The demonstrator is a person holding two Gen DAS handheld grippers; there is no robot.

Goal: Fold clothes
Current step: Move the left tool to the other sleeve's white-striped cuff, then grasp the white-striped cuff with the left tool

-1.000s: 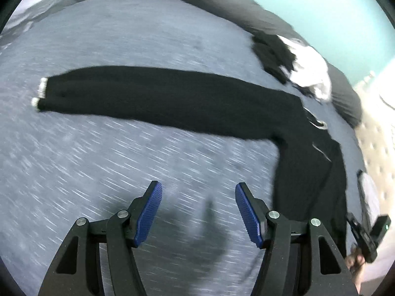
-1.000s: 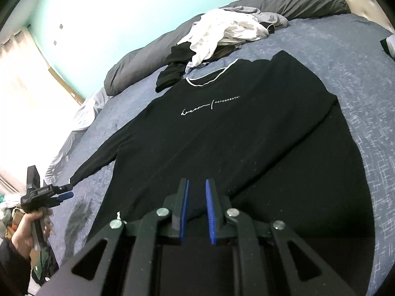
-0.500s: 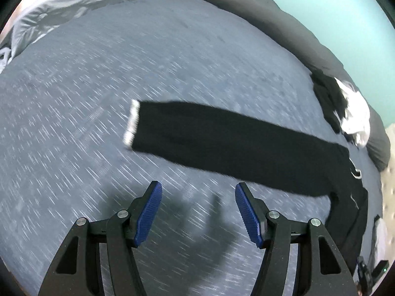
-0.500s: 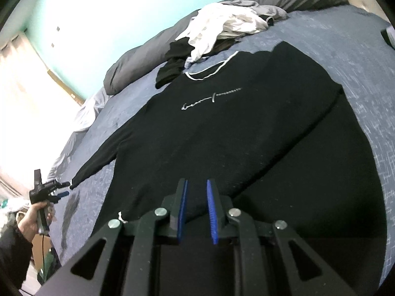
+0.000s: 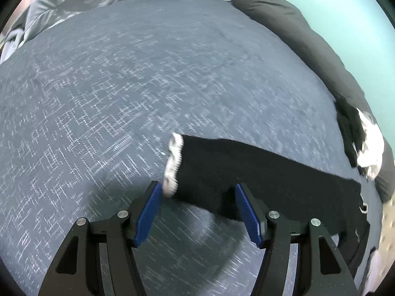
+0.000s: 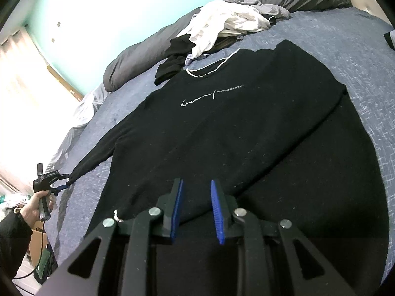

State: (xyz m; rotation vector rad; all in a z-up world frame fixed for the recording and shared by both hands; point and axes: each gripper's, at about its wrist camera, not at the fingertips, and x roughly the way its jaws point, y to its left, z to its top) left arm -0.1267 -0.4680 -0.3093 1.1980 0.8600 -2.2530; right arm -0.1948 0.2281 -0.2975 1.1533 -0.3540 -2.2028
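A black long-sleeved sweatshirt (image 6: 222, 128) with white script on the chest lies flat on the blue bedspread (image 6: 365, 56). Its one sleeve (image 5: 259, 172) stretches out to the side and ends in a white cuff (image 5: 172, 162). My left gripper (image 5: 197, 197) is open, its jaws on either side of the cuff end of the sleeve, just above it. It also shows far left in the right wrist view (image 6: 61, 185), at the sleeve tip. My right gripper (image 6: 195, 197) is partly open and empty, low over the sweatshirt's hem.
A heap of white and black clothes (image 6: 222, 24) lies beyond the collar, against a long dark grey pillow (image 6: 143, 56). It also shows in the left wrist view (image 5: 365, 145). A grey duvet (image 5: 86, 5) is bunched at the far bed edge.
My left gripper has travelled along the sleeve to its cuff, which now sits between the open jaws. My right gripper's jaws have opened a little; it has stayed over the hem.
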